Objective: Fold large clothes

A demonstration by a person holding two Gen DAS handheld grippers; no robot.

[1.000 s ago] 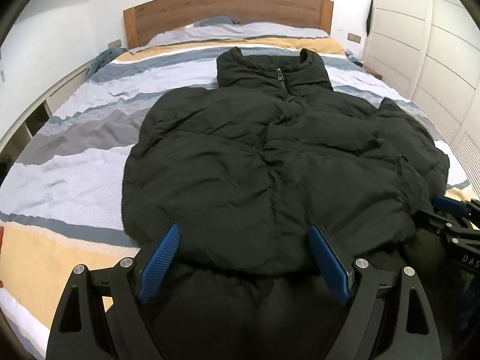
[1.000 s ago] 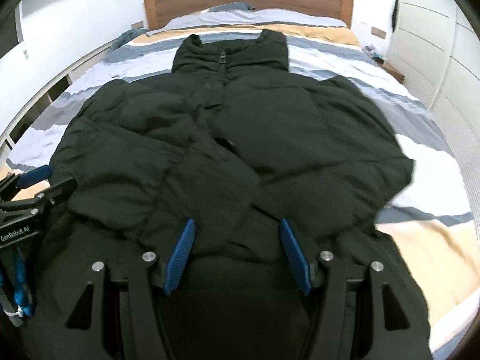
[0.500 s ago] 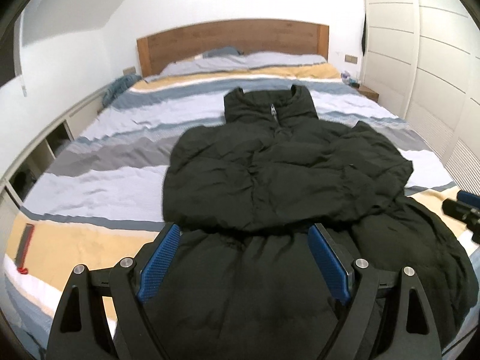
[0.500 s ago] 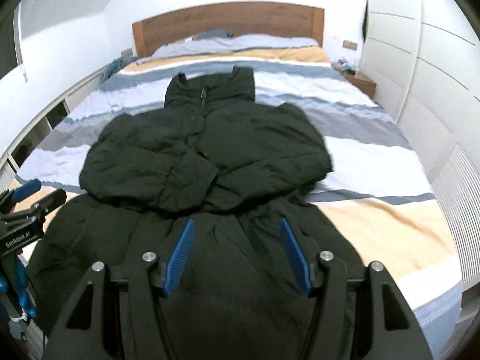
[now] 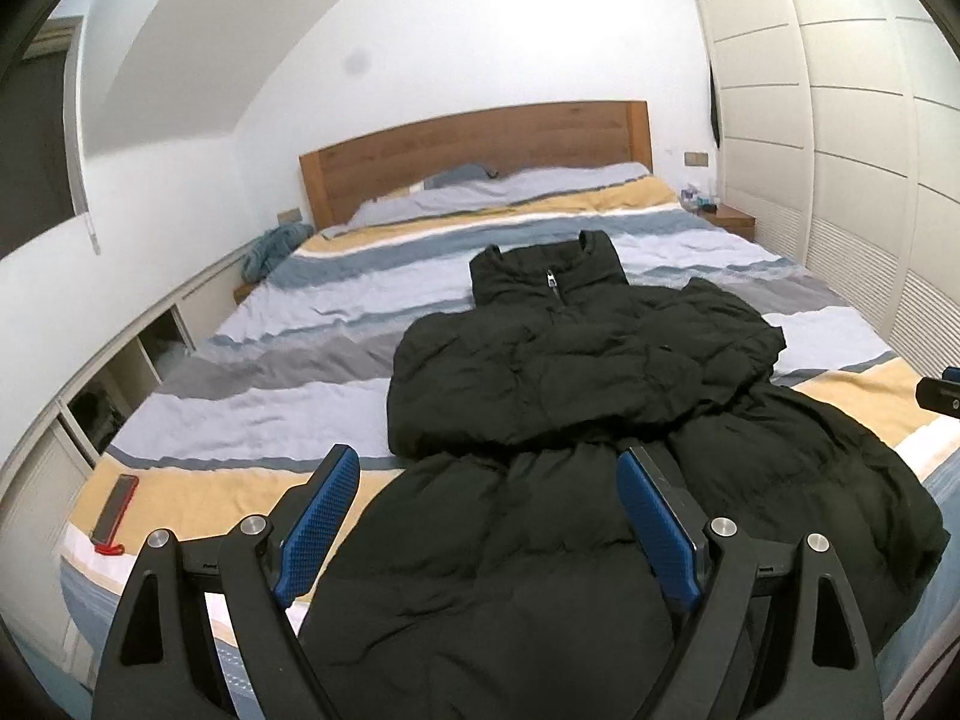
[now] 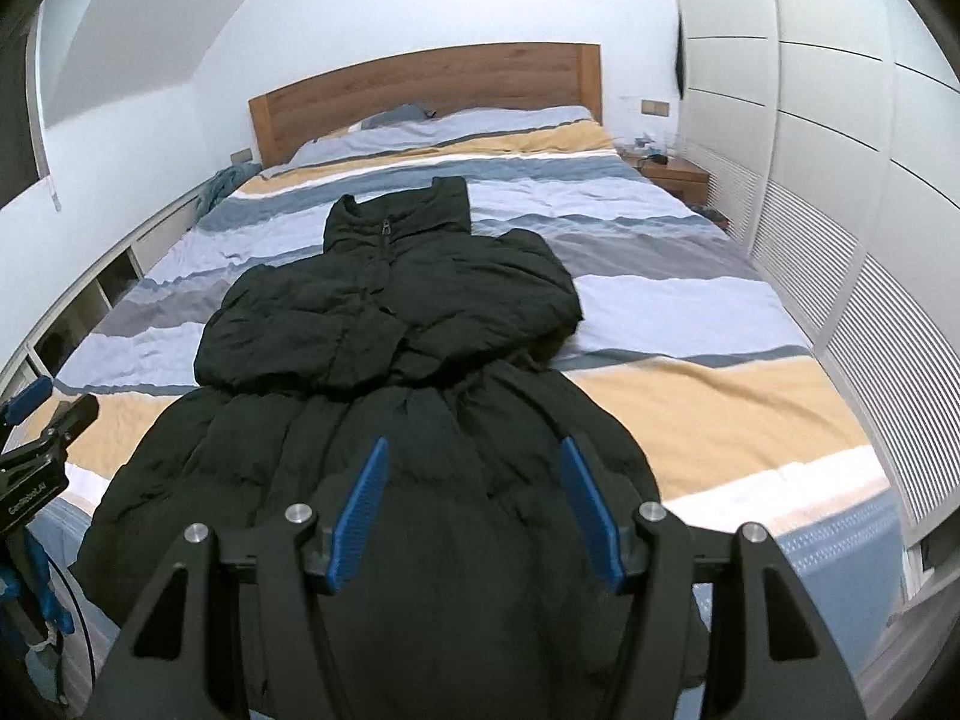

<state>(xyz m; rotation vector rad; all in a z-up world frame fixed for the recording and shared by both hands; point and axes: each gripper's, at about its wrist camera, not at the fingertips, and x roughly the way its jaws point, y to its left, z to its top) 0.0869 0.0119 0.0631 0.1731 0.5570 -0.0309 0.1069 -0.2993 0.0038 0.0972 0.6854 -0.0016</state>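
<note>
Left wrist view — black jacket [image 5: 588, 420] lies below left claw [image 5: 489, 525].

Left claw [image 5: 486, 516]: held spread wide, blue pads parted, nothing gripped between them; pointed toward 12 o'clock.
Right claw [image 6: 474, 510]: likewise held spread, nothing gripped, pointed toward 12 o'clock.
Left claw in right view: seen at 9 o'clock.

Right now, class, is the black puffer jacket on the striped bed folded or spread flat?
Partly folded: the black puffer jacket's sleeves lie crossed over its chest; its lower half lies unfolded.
</note>
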